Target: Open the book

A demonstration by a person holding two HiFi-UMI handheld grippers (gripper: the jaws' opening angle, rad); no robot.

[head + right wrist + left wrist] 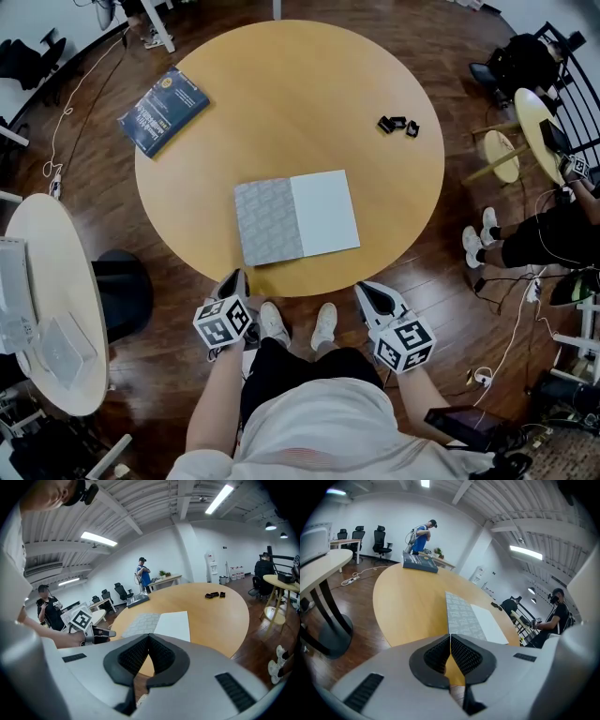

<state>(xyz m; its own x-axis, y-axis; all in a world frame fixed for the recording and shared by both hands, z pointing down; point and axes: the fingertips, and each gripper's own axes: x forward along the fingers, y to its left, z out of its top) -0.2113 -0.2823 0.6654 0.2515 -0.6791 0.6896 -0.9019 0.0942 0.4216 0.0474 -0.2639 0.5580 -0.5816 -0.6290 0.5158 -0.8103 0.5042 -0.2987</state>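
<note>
Head view, round wooden table [281, 112], open book [296, 217]

1. The book [295, 217] lies open, flat, by the near edge of the round table [281, 103].
2. A blue book [163, 110] overhangs the far-left edge.
3. Small black objects [398, 125] sit far-right.
4. The left gripper [234, 281] and right gripper [370, 292] hover just off the near edge.

Bright overhead striplights, sharp pics, fisheye-warped edges.

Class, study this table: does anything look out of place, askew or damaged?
The blue book sits at the far left rim of the round table, one corner hanging past the edge, so it might slip off. The open book lies flat, turned slightly. Nothing looks spilled or damaged.
</note>
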